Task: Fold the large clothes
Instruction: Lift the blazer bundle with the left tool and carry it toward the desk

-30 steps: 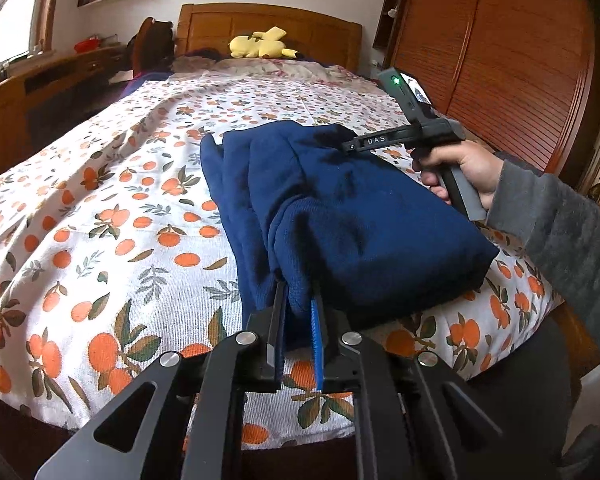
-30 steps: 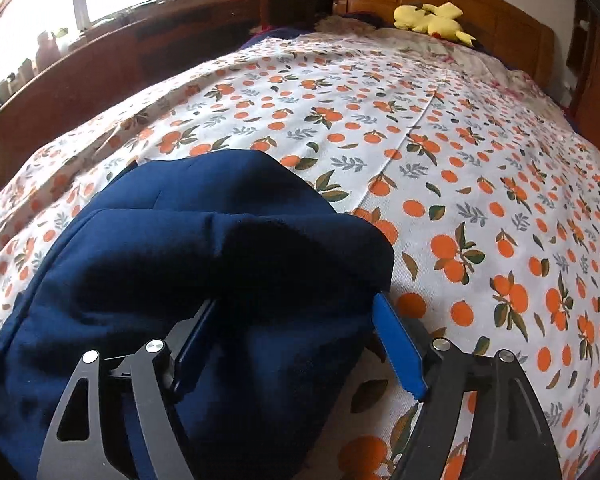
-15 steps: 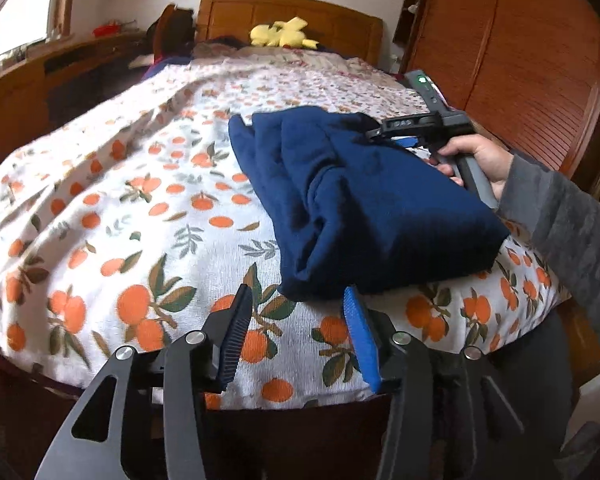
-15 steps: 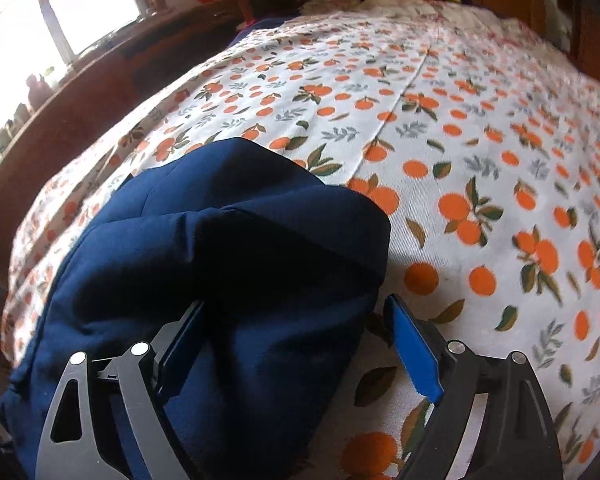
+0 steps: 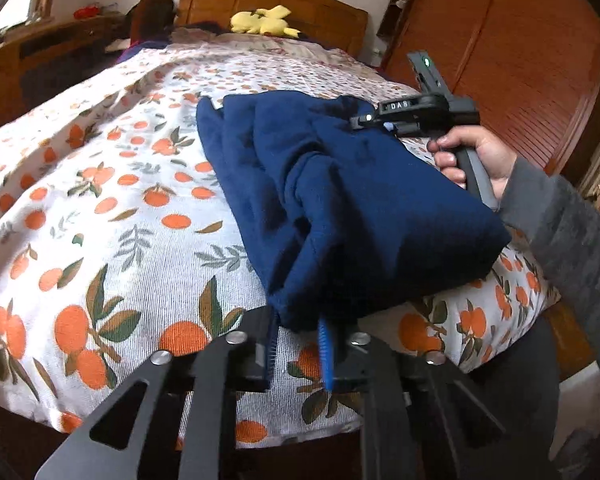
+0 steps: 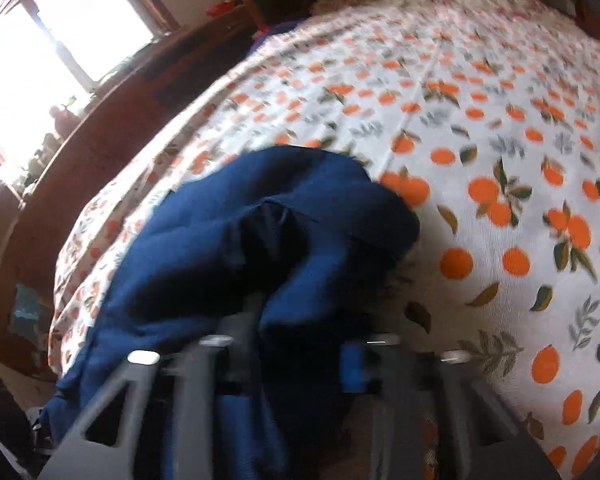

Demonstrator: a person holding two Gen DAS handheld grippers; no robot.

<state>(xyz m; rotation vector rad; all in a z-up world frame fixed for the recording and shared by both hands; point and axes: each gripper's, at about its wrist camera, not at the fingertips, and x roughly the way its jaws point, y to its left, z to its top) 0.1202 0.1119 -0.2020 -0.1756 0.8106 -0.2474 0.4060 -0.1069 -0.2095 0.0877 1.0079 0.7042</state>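
Folded navy-blue knit garment (image 5: 340, 200), bunched in thick layers, lying on orange-fruit-printed white bedspread (image 5: 112, 220) near the bed's foot edge. Near corner pinched between closing jaws of left gripper (image 5: 298, 346), fabric between the pads. Far side gathered into closing jaws of right gripper (image 6: 300, 360), cloth puckered between them, view blurred. Right hand (image 5: 476, 160) wrapped round black handle, grey sleeve (image 5: 560, 232) behind. Yellow plush toy (image 5: 264, 22) at wooden headboard (image 5: 320, 8).
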